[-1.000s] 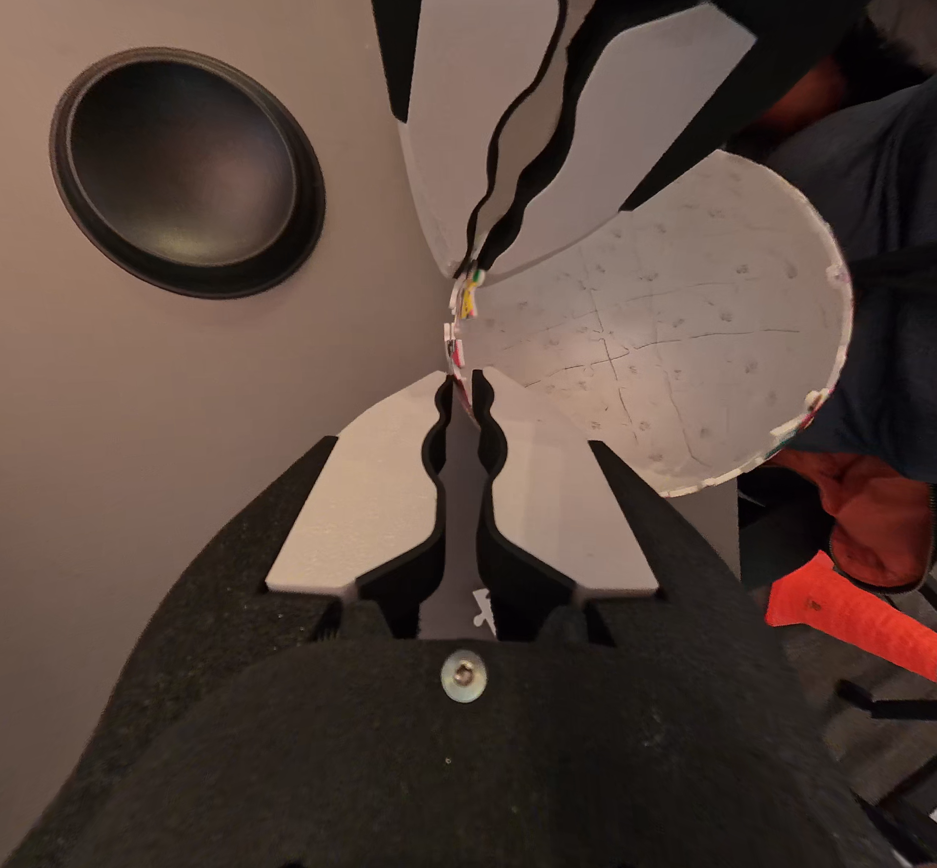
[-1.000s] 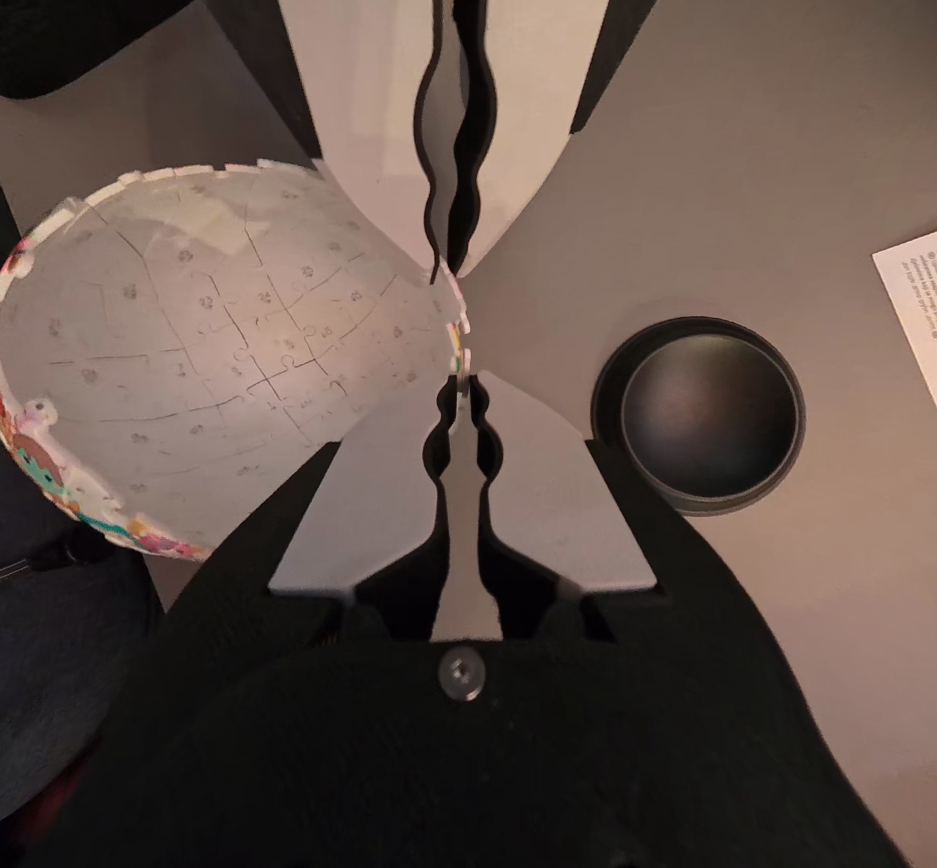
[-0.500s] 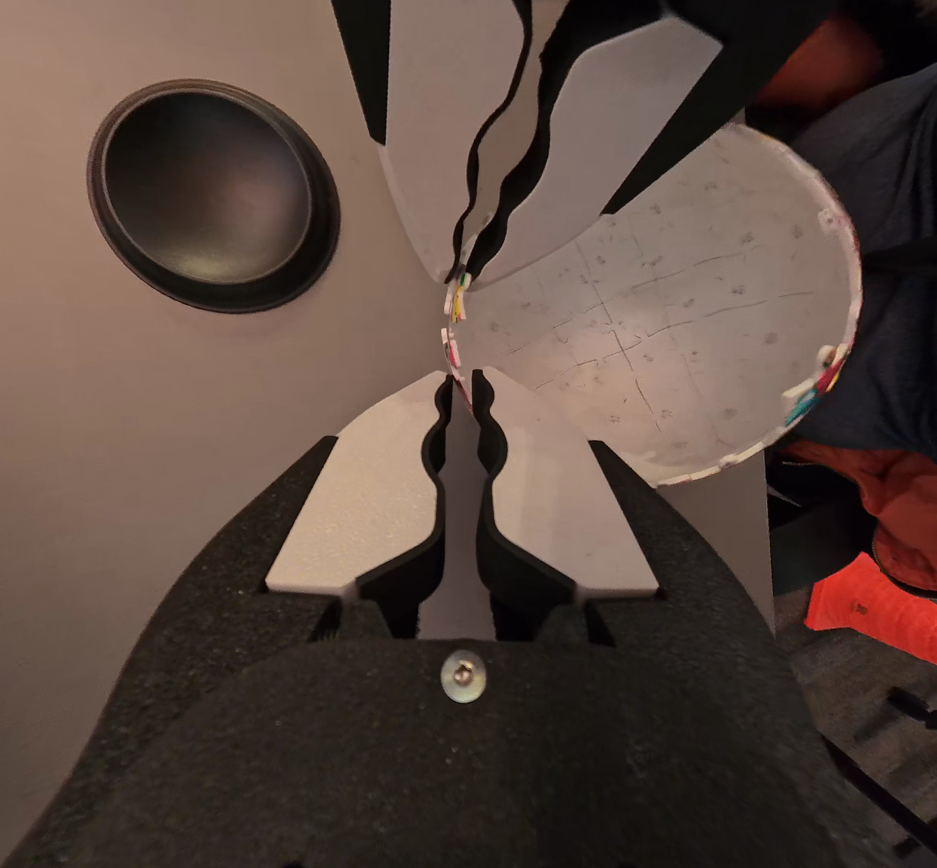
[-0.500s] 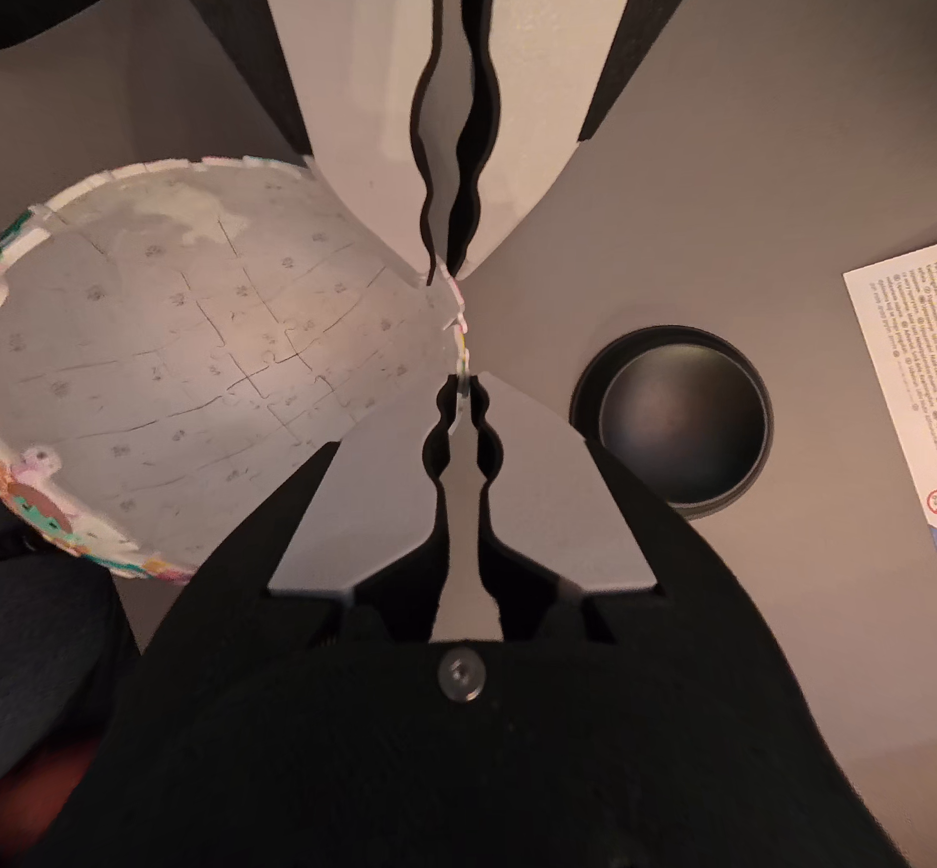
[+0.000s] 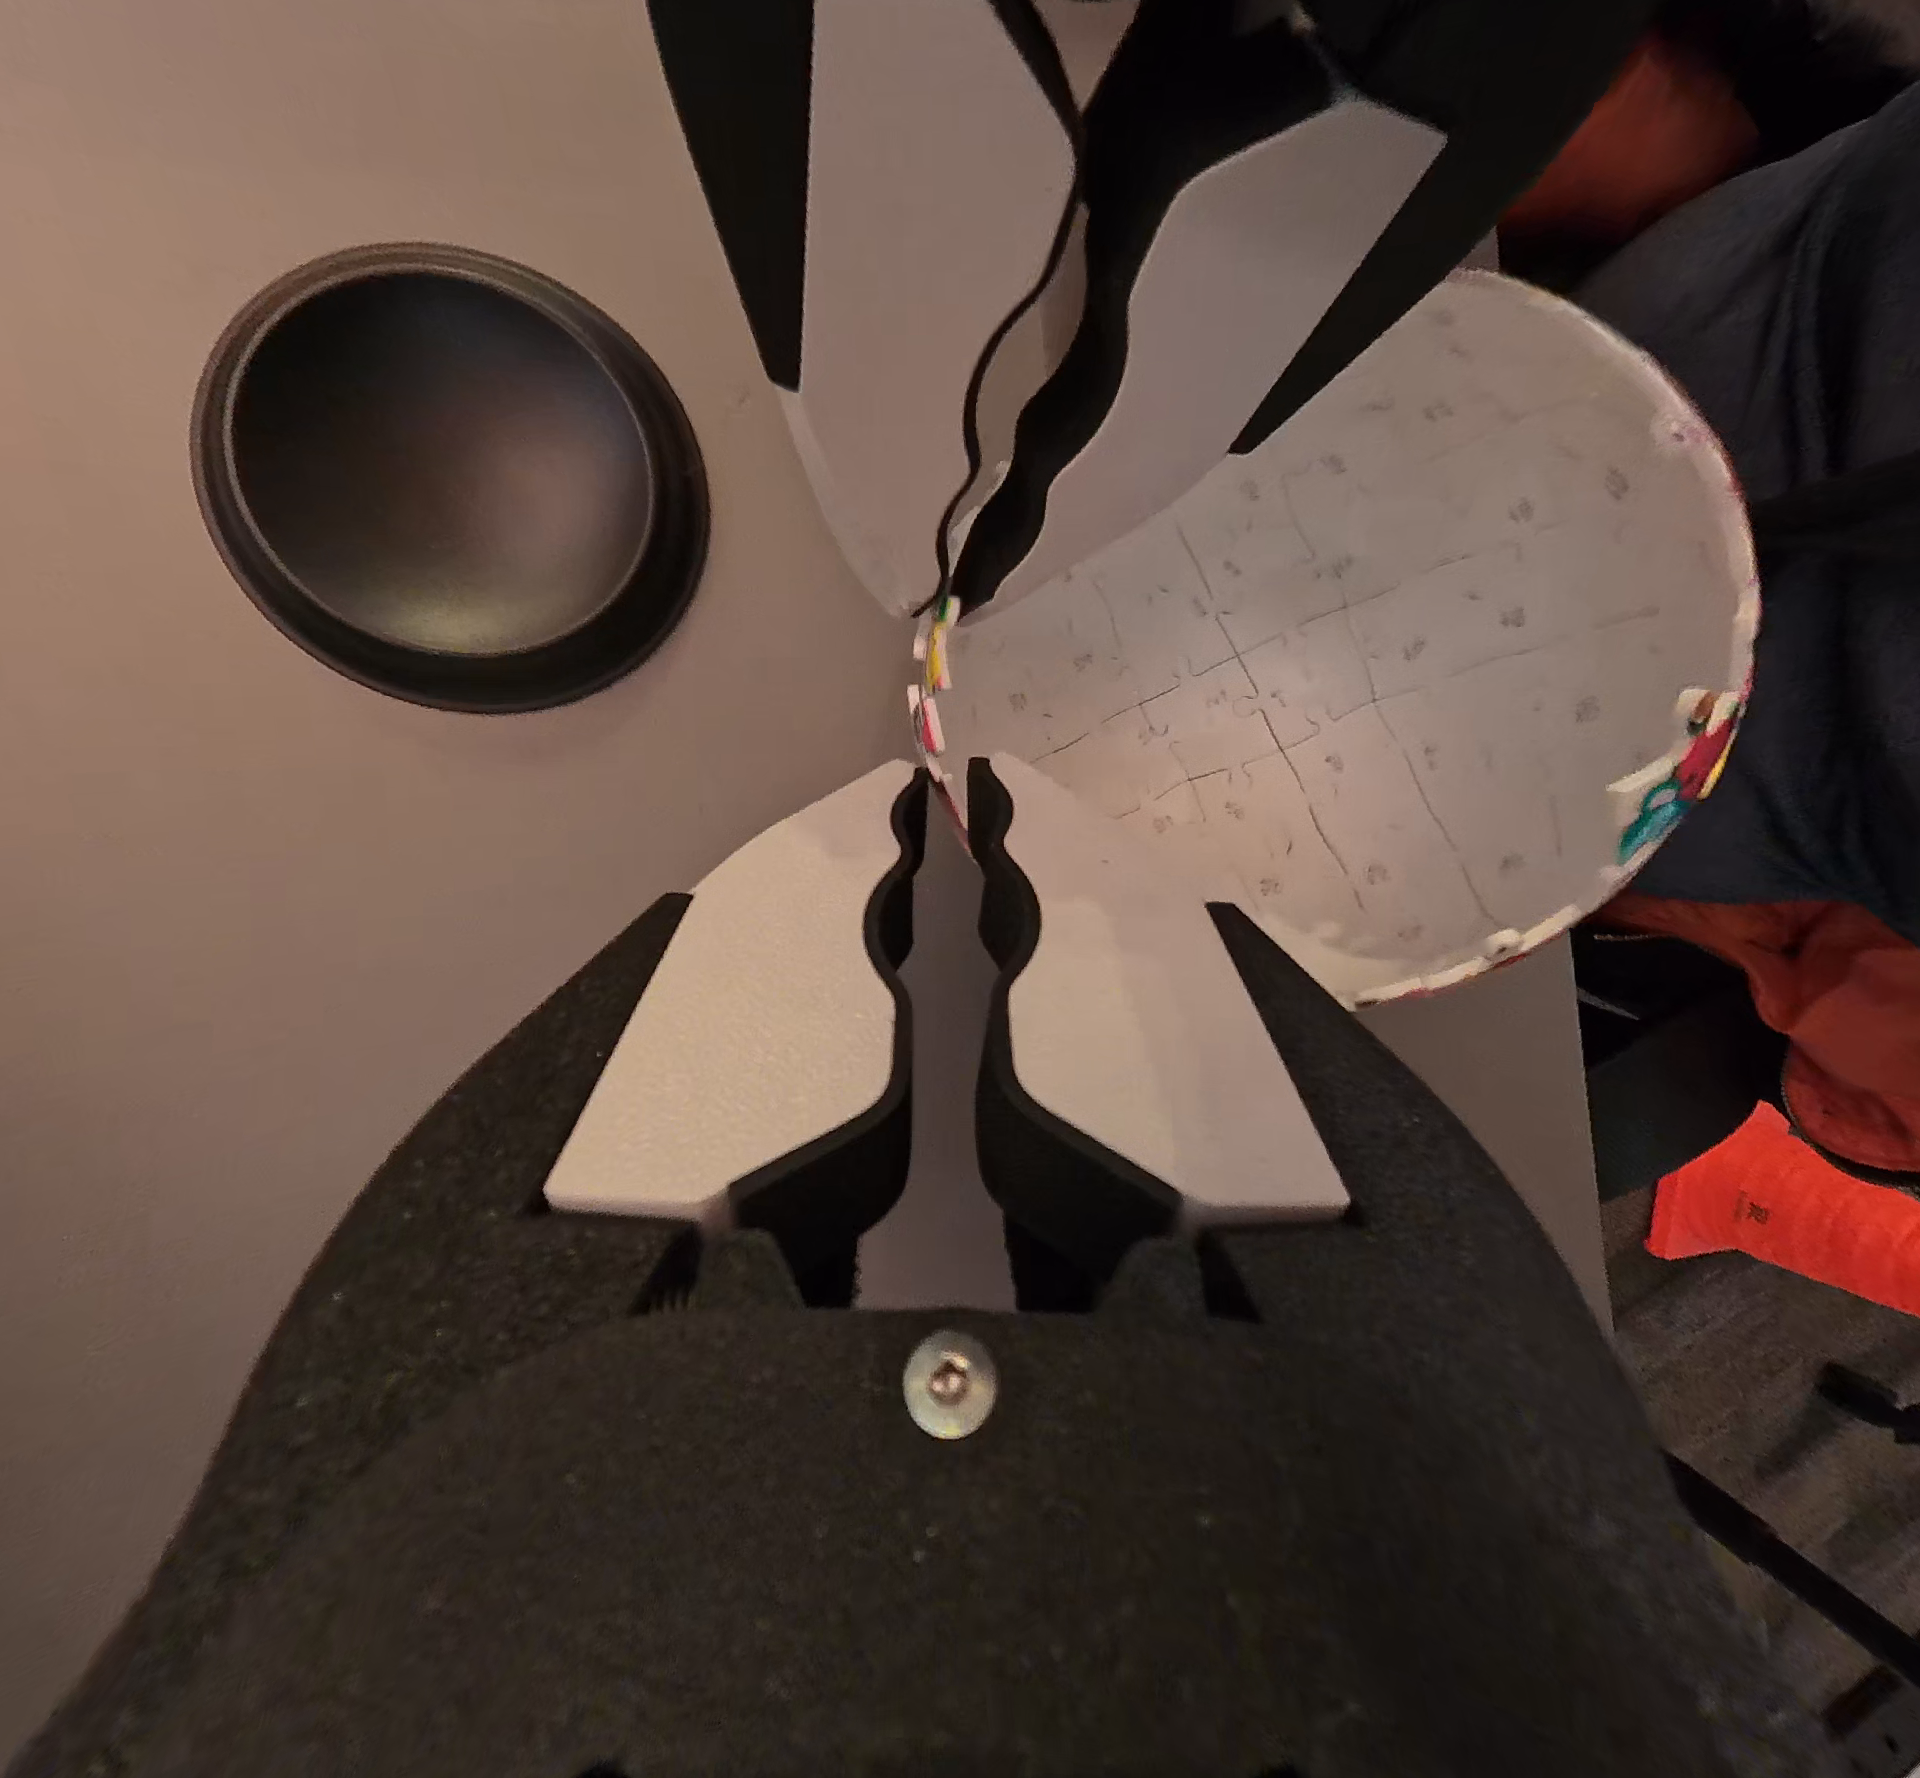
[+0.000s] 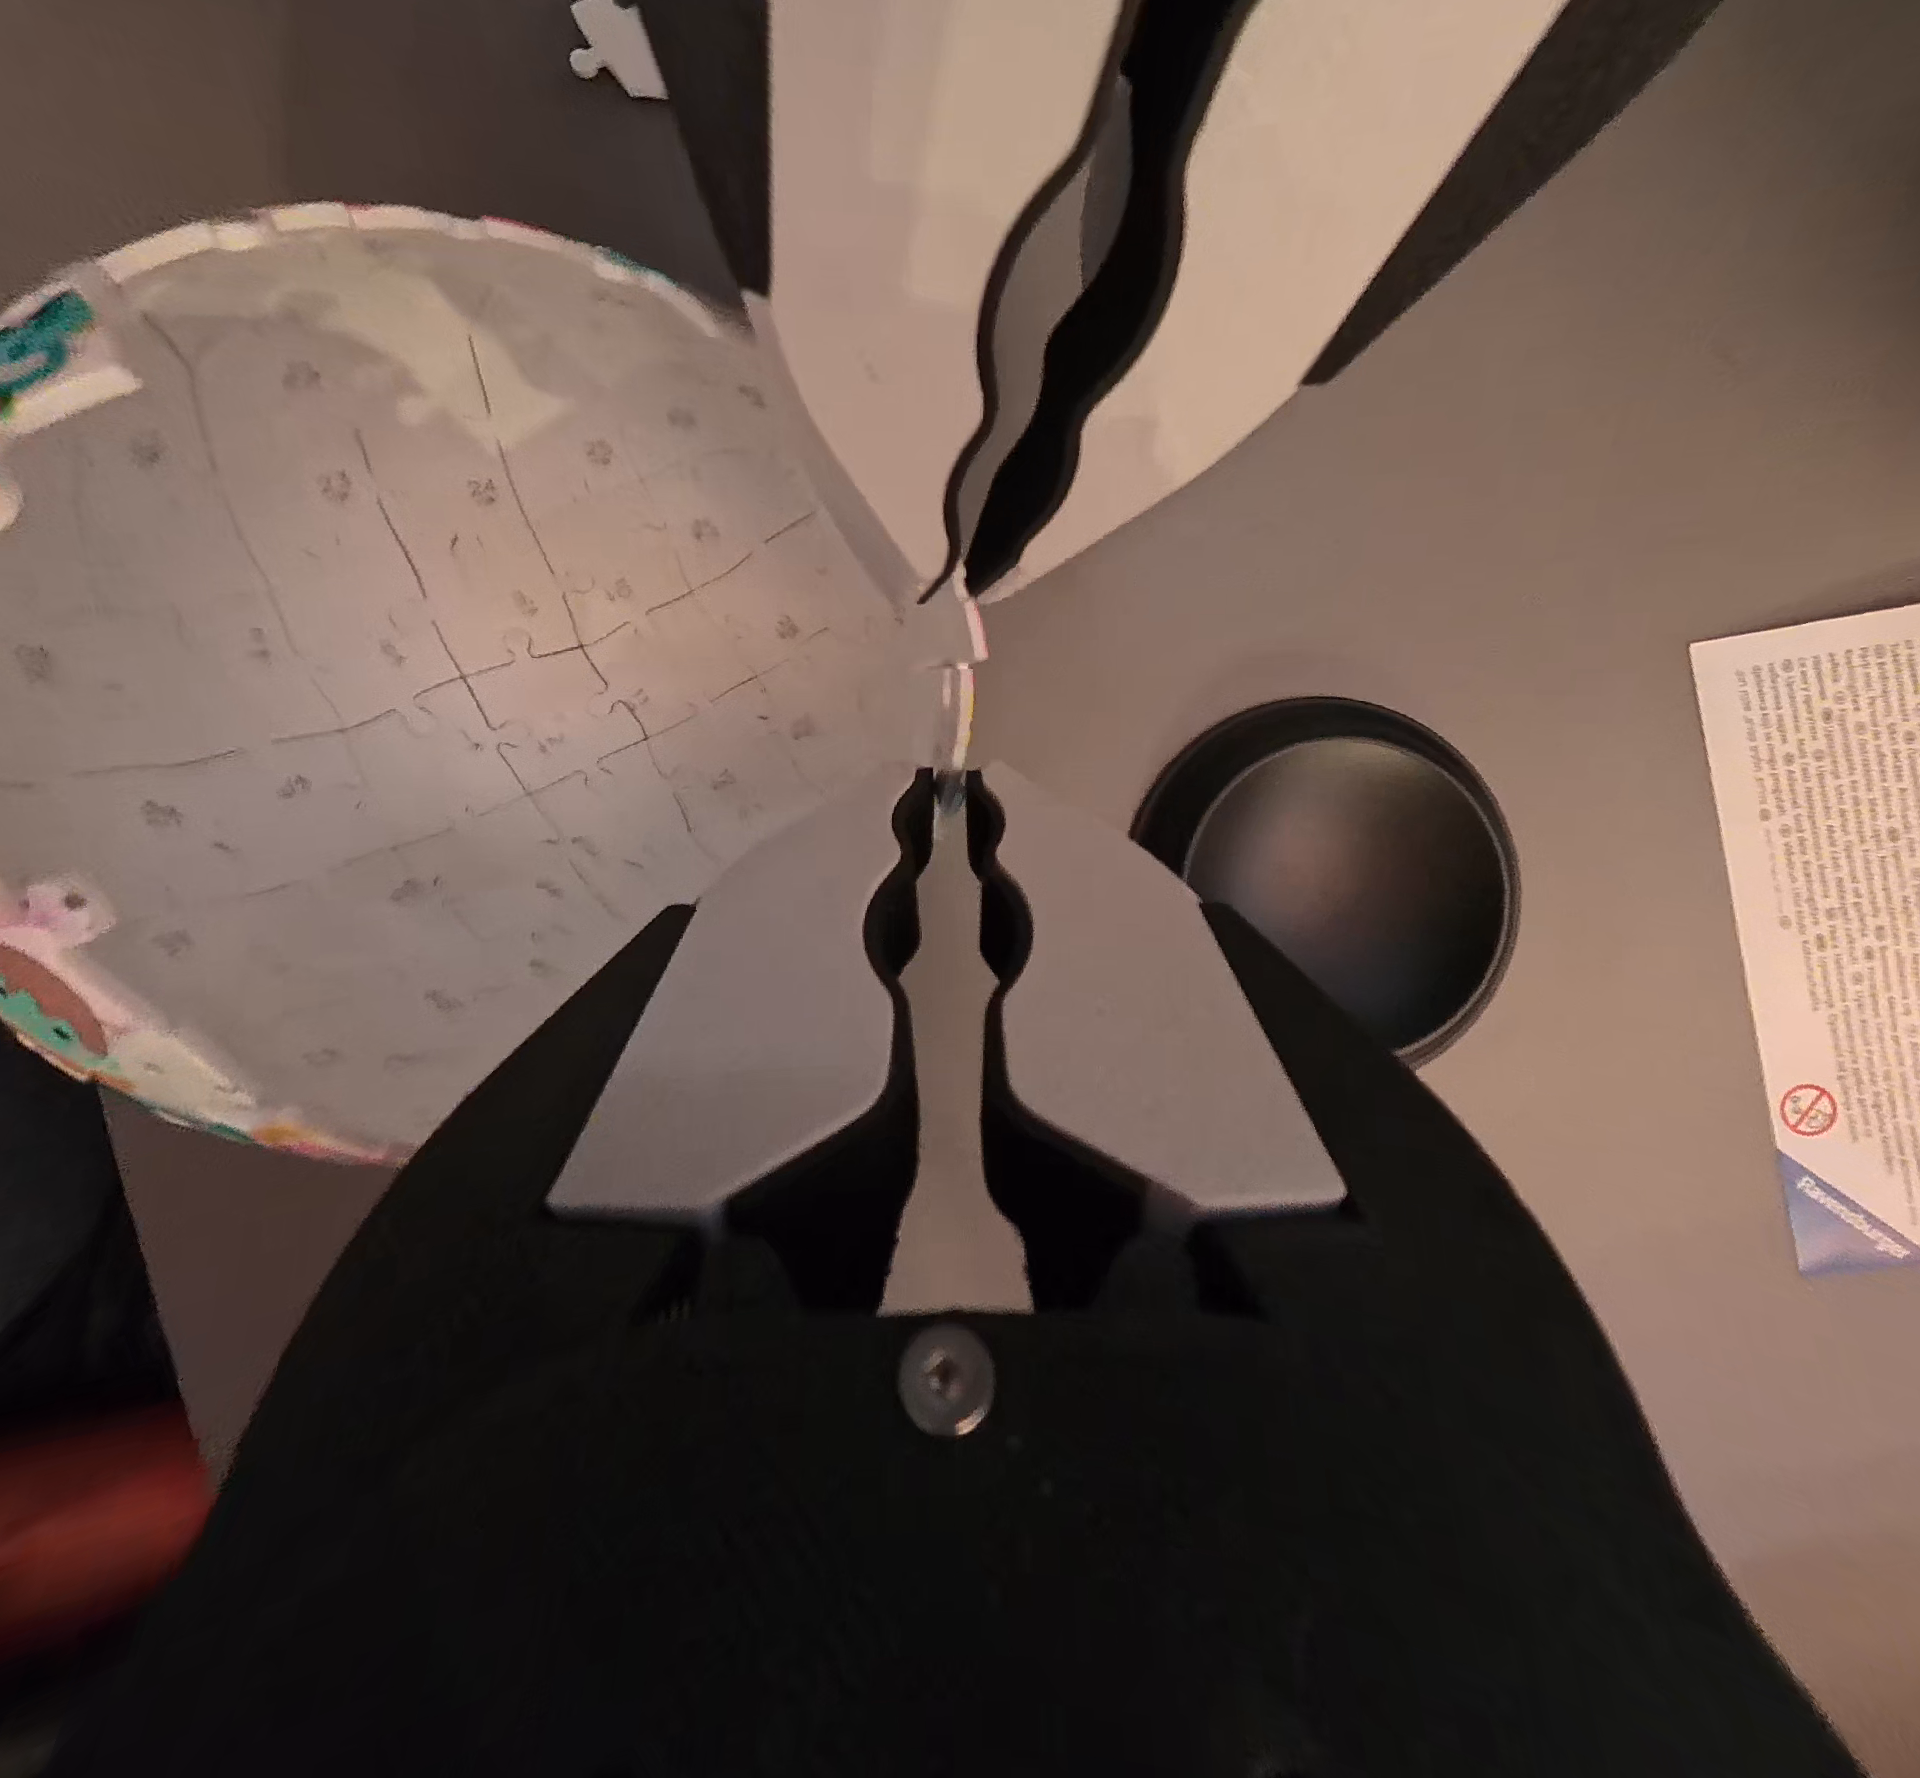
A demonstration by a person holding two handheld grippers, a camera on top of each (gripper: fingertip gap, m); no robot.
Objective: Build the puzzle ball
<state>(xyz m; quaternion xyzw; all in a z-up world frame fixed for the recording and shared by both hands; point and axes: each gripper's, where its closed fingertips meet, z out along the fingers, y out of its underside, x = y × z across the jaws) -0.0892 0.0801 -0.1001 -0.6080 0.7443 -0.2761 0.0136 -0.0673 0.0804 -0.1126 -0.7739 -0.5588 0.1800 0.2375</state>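
The puzzle ball [image 5: 1351,689] is a half-built shell, white and numbered inside, with colourful print on its outer edge. It is held off the grey table [image 5: 312,897]. My left gripper [image 5: 945,778] is shut on the shell's rim. My right gripper [image 5: 948,598] comes in from the top, shut on the same rim a short way along. In the right wrist view the shell [image 6: 416,689] is on the left, my right gripper [image 6: 945,788] pinches its rim, and my left gripper [image 6: 951,590] pinches it from above.
A black round stand [image 5: 447,481] sits on the table beside the grippers; it also shows in the right wrist view [image 6: 1340,887]. A printed leaflet [image 6: 1829,928] lies at the right. A loose white puzzle piece [image 6: 613,40] lies farther off. A person's dark and orange clothing [image 5: 1818,1001] is past the table edge. Both grippers' tips are close together, under 4 cm apart.
Both grippers keep their hold on the rim. The shell has turned a little between them, and the right wrist view has shifted, so the loose piece and more of the leaflet show.
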